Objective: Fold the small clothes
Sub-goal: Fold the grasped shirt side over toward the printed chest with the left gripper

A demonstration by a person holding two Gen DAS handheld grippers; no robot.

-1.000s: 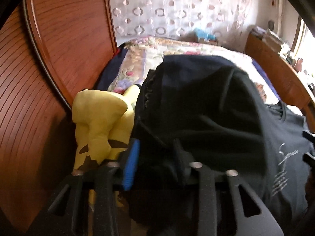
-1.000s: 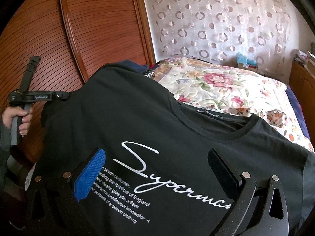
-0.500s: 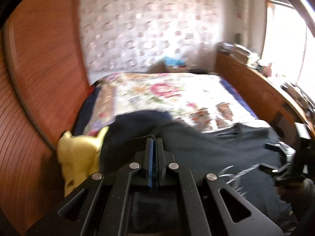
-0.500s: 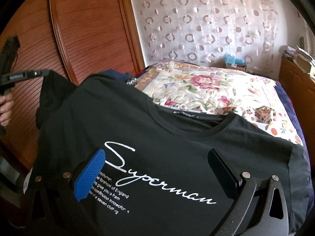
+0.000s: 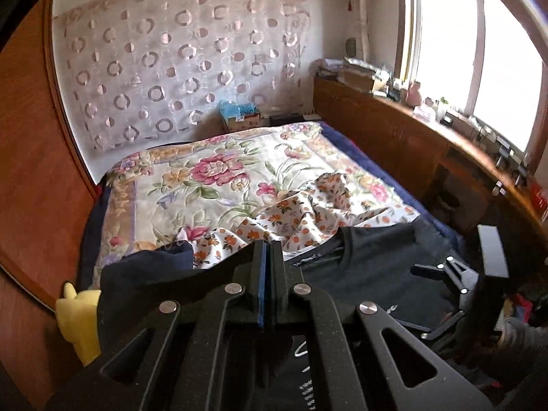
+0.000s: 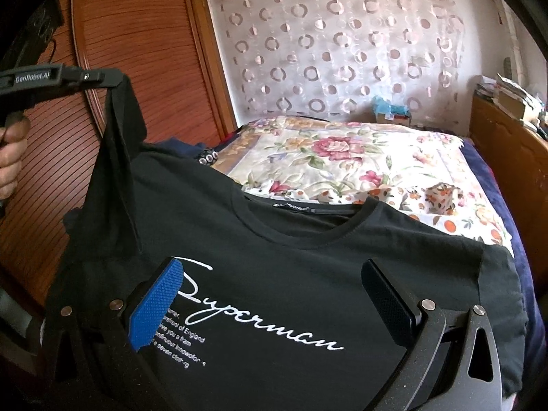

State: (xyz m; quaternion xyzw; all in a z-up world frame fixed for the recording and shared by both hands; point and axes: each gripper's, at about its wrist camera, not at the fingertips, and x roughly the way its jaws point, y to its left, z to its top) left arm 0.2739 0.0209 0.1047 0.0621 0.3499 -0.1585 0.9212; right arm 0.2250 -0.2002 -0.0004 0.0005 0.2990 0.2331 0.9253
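Big picture first: the bed (image 6: 359, 157) fills the room, floral cover across it, and a crumpled orange-print cloth (image 5: 308, 205) lies near its middle. On the near end lies the black tee (image 6: 291, 257), face up, white script across the chest, collar toward the far wall.

Now the action. The tee's left sleeve (image 6: 118, 144) is lifted clear of the bed, drawn into a taut strip that runs up to the left gripper (image 6: 116, 80). Its jaws are pinched together on that fabric, and a hand (image 6: 10, 150) grips the handle. In the left wrist view those jaws meet with only a thin blue line between them, so the bite on the cloth looks slim.

The right gripper (image 6: 274, 304) hangs over the chest print, jaws wide apart, nothing between them, not pinning the shirt as far as I can tell.

Here's the risk, as I read it: the sleeve is due to fold across the body, and with no hold on the torso the whole tee could drag sideways and bunch. A thin pinch could also slip mid-swing and drop the sleeve short. A yellow plush (image 5: 80, 322) sits just beside the shirt's left edge and might snag it.
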